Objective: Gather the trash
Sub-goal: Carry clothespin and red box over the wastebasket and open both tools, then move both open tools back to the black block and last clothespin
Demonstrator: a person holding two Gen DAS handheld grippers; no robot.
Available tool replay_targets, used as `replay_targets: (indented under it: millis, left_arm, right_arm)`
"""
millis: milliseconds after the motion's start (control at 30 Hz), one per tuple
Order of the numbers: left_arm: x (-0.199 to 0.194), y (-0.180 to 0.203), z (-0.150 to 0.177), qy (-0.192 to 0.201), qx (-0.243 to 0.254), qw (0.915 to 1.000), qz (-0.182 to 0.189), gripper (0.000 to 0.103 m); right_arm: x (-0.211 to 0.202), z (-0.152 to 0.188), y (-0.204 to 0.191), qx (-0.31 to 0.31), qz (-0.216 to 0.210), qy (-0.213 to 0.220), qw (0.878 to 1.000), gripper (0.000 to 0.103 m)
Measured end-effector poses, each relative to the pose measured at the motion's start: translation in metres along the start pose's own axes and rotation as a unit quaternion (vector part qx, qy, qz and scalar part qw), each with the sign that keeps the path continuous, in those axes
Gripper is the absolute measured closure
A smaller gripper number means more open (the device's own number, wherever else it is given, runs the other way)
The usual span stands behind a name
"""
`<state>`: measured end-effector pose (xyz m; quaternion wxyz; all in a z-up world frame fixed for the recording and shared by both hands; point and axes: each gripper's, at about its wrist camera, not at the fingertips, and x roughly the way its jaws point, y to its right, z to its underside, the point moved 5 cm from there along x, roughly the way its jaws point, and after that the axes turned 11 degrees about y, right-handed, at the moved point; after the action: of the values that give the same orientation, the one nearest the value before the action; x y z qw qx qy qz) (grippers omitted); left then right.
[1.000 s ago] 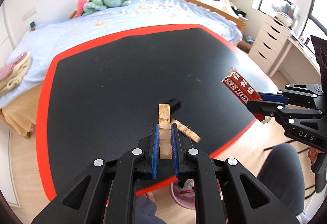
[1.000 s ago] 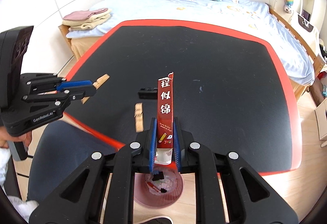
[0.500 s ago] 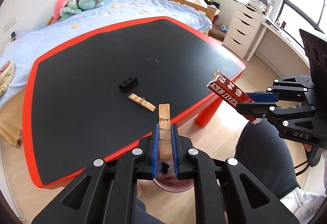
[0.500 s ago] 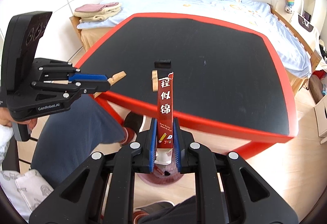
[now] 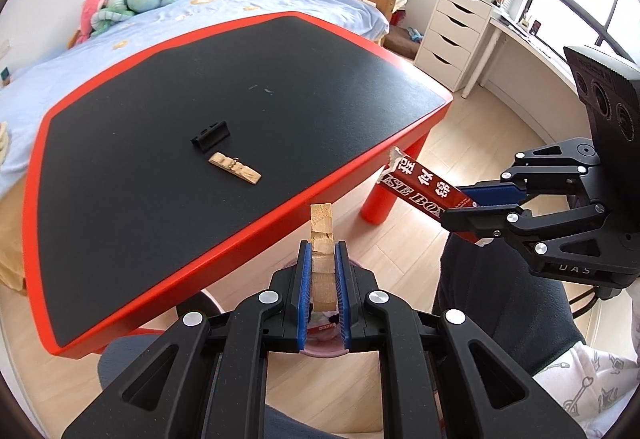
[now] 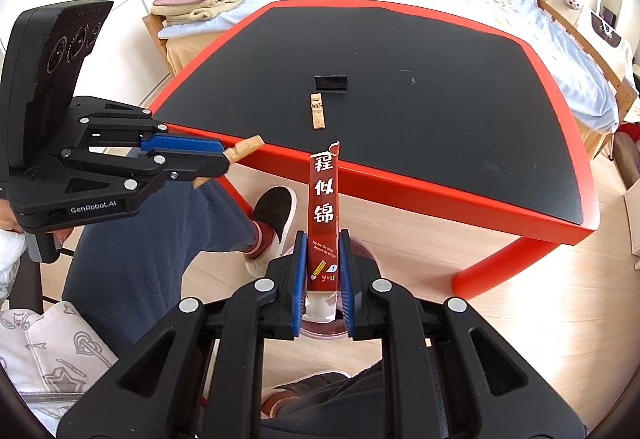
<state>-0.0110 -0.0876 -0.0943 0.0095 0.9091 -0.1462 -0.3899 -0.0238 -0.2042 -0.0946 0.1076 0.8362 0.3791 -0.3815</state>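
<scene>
Trash held in both grippers hangs off the near edge of the red-rimmed black low table, over the pale wooden floor. In the left wrist view, the left gripper pinches a pale wooden clothespin between its blue pads, the peg sticking out toward 12 o'clock past the fingertips. Directly below those jaws, at 6 o'clock from the peg, a round pink waste bin shows only as a sliver of rim with scraps inside. At 3 o'clock in that view the right gripper clamps a long dark-red paper box with white Chinese characters, the box's torn end pointing toward 9 o'clock. The right wrist view shows the same box standing up between the blue pads, which press on its lower end, with the pink bin rim under it. On the black tabletop, well apart from both grippers, lie a second wooden clothespin and, just beyond it toward 11 o'clock, a small black plastic clip. A person's leg in dark blue trousers and a dark slipper sit at 9 o'clock of the box, beside the table's red leg.
</scene>
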Motion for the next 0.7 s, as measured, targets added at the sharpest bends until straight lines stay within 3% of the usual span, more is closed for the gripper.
replay_targets:
  millis: [33, 67, 100, 167, 267, 400, 700]
  left_arm:
    - [0.001, 0.0, 0.0, 0.0, -0.001, 1.0, 0.0, 0.086]
    - [0.002, 0.001, 0.001, 0.0, -0.002, 1.0, 0.001, 0.07]
    - [0.002, 0.0, 0.001, 0.002, -0.002, 1.0, -0.001, 0.041]
    - [-0.001, -0.004, -0.001, 0.021, -0.007, 0.9997, -0.007, 0.014]
    - [0.001, -0.009, 0.001, 0.016, -0.009, 0.9995, -0.027, 0.011]
    - [0.0, -0.016, 0.002, 0.013, -0.022, 0.9989, -0.039, 0.008]
    - [0.002, -0.023, 0.001, 0.011, -0.027, 0.9985, -0.047, 0.008]
  right_arm:
    - [0.0, 0.0, 0.0, 0.0, -0.001, -0.001, 1.0, 0.086]
    - [0.002, 0.001, 0.0, -0.003, 0.0, -0.006, 1.0, 0.069]
    - [0.003, 0.002, 0.002, -0.006, 0.004, -0.006, 1.0, 0.04]
    - [0.003, 0.002, 0.005, -0.004, 0.01, 0.0, 1.0, 0.019]
    - [0.005, 0.003, 0.011, 0.0, 0.028, -0.003, 1.0, 0.011]
    - [0.006, 0.007, 0.015, 0.006, 0.03, -0.004, 1.0, 0.007]
    - [0.01, 0.008, 0.015, 0.012, 0.023, -0.01, 1.0, 0.005]
